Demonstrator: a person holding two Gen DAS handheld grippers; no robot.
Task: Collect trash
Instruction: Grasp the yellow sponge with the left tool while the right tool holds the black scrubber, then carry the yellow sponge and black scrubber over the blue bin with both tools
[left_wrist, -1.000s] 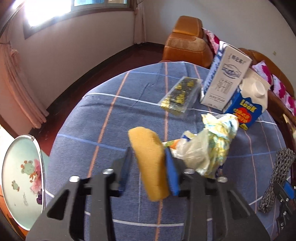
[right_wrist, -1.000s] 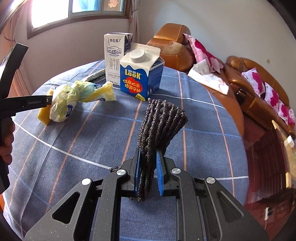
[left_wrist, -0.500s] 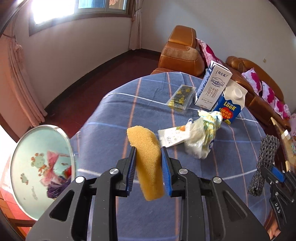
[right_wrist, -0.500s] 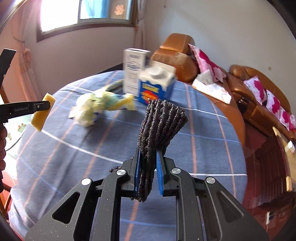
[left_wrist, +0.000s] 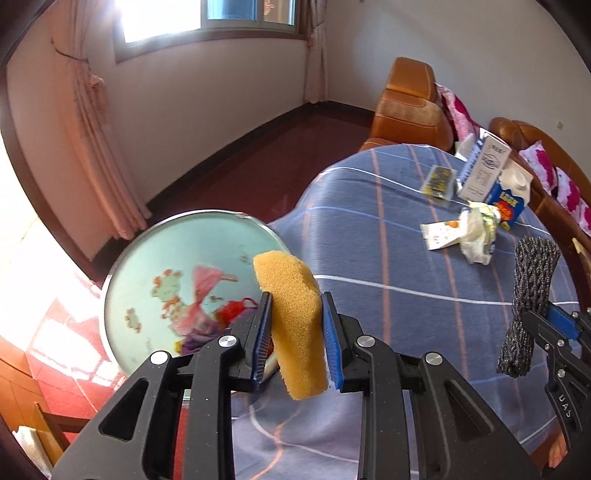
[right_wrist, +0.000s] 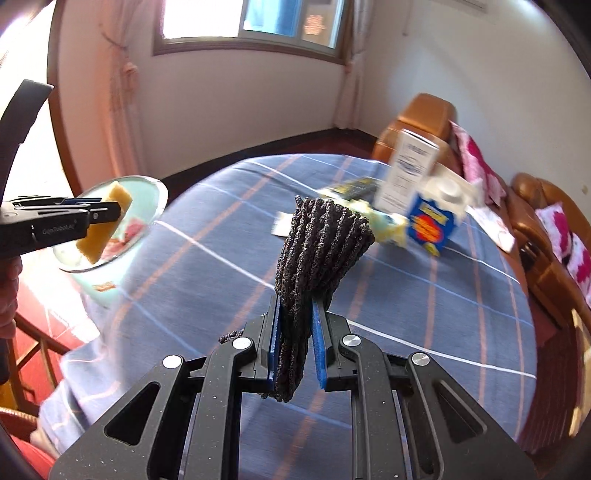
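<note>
My left gripper (left_wrist: 295, 325) is shut on a yellow sponge (left_wrist: 291, 317), held upright over the near edge of a round pale-green basin (left_wrist: 147, 258) beside the table. The basin holds several scraps of pink and red trash (left_wrist: 207, 306). My right gripper (right_wrist: 297, 332) is shut on a dark grey knitted bundle (right_wrist: 317, 251), raised above the blue plaid tablecloth (right_wrist: 406, 295). In the left wrist view that bundle (left_wrist: 528, 288) hangs at the right edge. From the right wrist, the left gripper (right_wrist: 110, 214) with the sponge (right_wrist: 105, 221) sits over the basin (right_wrist: 151, 199) at far left.
On the far side of the table lie a crumpled wrapper (left_wrist: 478, 236), a paper slip (left_wrist: 439, 234), a dark packet (left_wrist: 439, 181), a white carton (left_wrist: 484, 166) and a blue Look carton (left_wrist: 508, 203). Orange sofas (left_wrist: 410, 99) with pink cushions stand behind; wooden chair parts (right_wrist: 22, 347) at lower left.
Both grippers have swung left, away from the cartons and toward the table's edge. The sponge now hangs over the basin, which has come much nearer. The right gripper still carries the bundle.
</note>
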